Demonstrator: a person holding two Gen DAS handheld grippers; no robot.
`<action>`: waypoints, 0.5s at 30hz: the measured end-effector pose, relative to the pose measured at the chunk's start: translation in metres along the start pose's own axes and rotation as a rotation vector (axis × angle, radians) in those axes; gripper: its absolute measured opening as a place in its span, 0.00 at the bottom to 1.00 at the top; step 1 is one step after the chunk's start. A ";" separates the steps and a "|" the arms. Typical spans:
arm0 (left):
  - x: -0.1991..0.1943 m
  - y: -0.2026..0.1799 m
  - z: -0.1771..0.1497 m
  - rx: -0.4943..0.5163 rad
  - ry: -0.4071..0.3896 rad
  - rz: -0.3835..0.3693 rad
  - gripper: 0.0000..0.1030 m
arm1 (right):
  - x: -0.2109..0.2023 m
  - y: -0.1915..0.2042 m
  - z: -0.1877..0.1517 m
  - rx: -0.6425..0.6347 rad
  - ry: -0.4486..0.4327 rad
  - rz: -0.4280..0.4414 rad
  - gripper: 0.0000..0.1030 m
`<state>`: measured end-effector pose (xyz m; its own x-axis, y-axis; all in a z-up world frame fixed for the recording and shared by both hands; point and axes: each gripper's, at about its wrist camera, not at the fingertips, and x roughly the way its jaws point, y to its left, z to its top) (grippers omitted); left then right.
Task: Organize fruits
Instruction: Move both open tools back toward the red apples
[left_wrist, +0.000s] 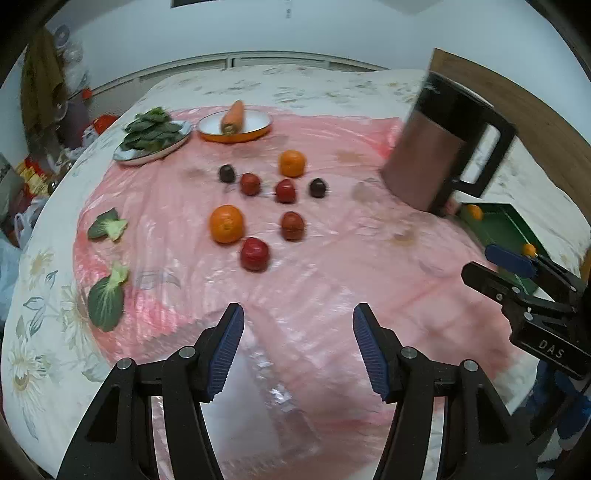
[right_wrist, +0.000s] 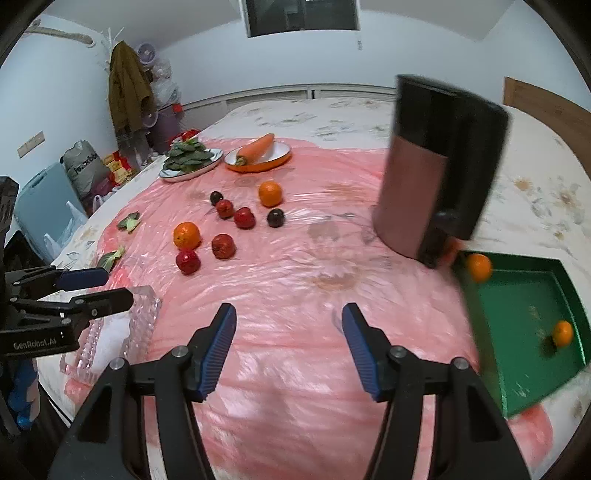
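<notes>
While both tools hang spread wide and empty, left tool (left_wrist: 298, 345), right tool (right_wrist: 289, 347), loose fruits (right_wrist: 224, 245) sit mid pink sheet (right_wrist: 295, 295) on bed; green tray (right_wrist: 532, 332) at right holds two oranges (right_wrist: 478, 267)

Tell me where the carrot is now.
The carrot lies in the orange-rimmed dish at the far edge of the pink sheet, right of the plate of greens.
</notes>
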<state>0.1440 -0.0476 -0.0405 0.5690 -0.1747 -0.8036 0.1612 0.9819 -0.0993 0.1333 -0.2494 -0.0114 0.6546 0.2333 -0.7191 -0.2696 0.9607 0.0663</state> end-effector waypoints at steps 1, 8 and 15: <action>0.003 0.005 0.001 -0.007 0.003 0.006 0.54 | 0.006 0.002 0.002 -0.003 0.005 0.008 0.86; 0.032 0.031 0.012 -0.044 0.032 0.027 0.54 | 0.049 0.021 0.016 -0.040 0.046 0.068 0.77; 0.065 0.040 0.026 -0.054 0.077 -0.004 0.53 | 0.092 0.033 0.037 -0.045 0.071 0.120 0.67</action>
<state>0.2082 -0.0221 -0.0814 0.5045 -0.1742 -0.8457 0.1182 0.9841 -0.1323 0.2110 -0.1903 -0.0496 0.5647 0.3334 -0.7550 -0.3751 0.9185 0.1250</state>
